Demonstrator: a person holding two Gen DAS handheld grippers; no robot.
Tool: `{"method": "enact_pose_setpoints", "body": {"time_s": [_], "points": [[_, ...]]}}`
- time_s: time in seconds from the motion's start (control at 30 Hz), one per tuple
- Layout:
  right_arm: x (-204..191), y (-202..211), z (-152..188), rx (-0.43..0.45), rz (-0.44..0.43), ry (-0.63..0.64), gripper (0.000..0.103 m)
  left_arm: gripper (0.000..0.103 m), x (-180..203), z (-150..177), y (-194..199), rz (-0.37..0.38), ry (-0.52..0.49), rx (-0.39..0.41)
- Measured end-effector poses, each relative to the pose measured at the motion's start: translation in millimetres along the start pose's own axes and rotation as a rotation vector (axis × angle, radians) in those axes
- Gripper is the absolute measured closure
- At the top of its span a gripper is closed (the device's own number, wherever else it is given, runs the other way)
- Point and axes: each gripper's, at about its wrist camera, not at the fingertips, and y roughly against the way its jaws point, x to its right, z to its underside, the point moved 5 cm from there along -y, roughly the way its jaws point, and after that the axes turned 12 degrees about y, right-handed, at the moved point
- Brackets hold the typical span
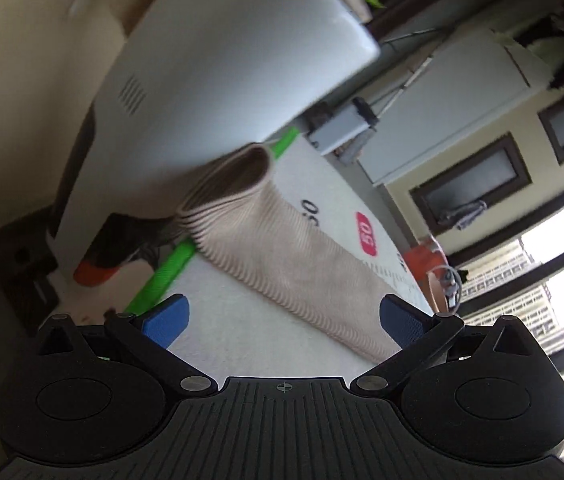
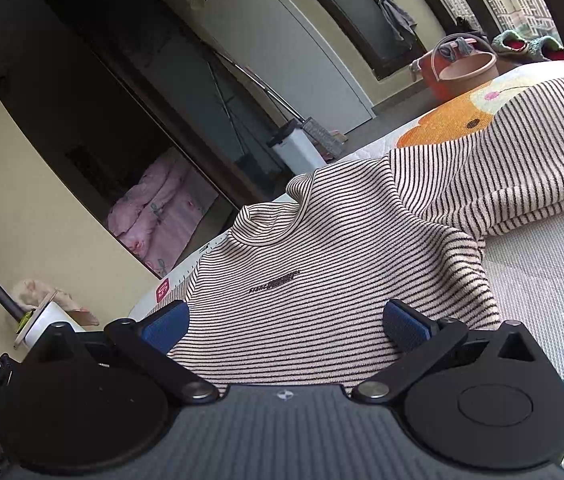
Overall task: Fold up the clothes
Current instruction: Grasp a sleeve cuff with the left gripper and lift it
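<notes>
In the right wrist view a cream shirt with thin black stripes (image 2: 322,264) lies on the white quilted surface (image 2: 554,280), collar away from me, small dark lettering on the chest. Its right part is folded over in a thick stack (image 2: 502,168). My right gripper (image 2: 286,326) is open just above the shirt's near hem, blue pads on either side. In the left wrist view a beige ribbed sleeve or cuff (image 1: 282,248) lies on a white mat (image 1: 242,320) with a green stripe, its open end raised. My left gripper (image 1: 284,322) is open, just short of it.
A large white appliance (image 1: 222,60) stands close behind the mat. An orange-tipped black object (image 1: 114,248) lies beside the green stripe. An orange bucket (image 2: 462,68), a white bin (image 2: 298,148) and a patterned blanket (image 2: 462,108) lie beyond the shirt. Windows stand at the far side.
</notes>
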Motion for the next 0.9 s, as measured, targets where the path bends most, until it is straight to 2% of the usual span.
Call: {"method": "enact_pose_setpoints", "body": {"time_s": [0.1,0.23,0.33,0.4,0.47,0.57,0.67,0.8,0.9], "points": [[0,0,0,-0.001,-0.001,0.000,0.000,0.000,-22,-17,-11,0.034,0.138,-0.032],[1,0,0,0.006,-0.004,-0.008,0.000,0.001,-32,-22,-20,0.033,0.165,0.011],[2,1,0,0.017,-0.006,-0.016,0.000,0.005,-41,-19,-29,0.029,0.198,0.001],[2,1,1,0.020,-0.005,-0.018,0.000,0.028,-41,-20,-35,0.007,0.164,0.017],[2,1,1,0.022,-0.004,-0.018,0.000,0.035,-38,-20,-40,-0.022,0.111,0.041],[1,2,2,0.025,-0.005,-0.020,0.000,0.038,-31,-19,-45,-0.039,0.057,0.066],[1,2,2,0.030,-0.006,-0.025,0.000,0.045,-22,-21,-45,-0.038,0.011,0.101],[2,1,2,0.030,-0.005,-0.025,0.000,0.048,-8,-21,-38,-0.035,-0.053,0.143],[2,0,2,0.028,-0.002,-0.022,0.000,0.059,2,-17,-27,-0.035,-0.089,0.198]]}}
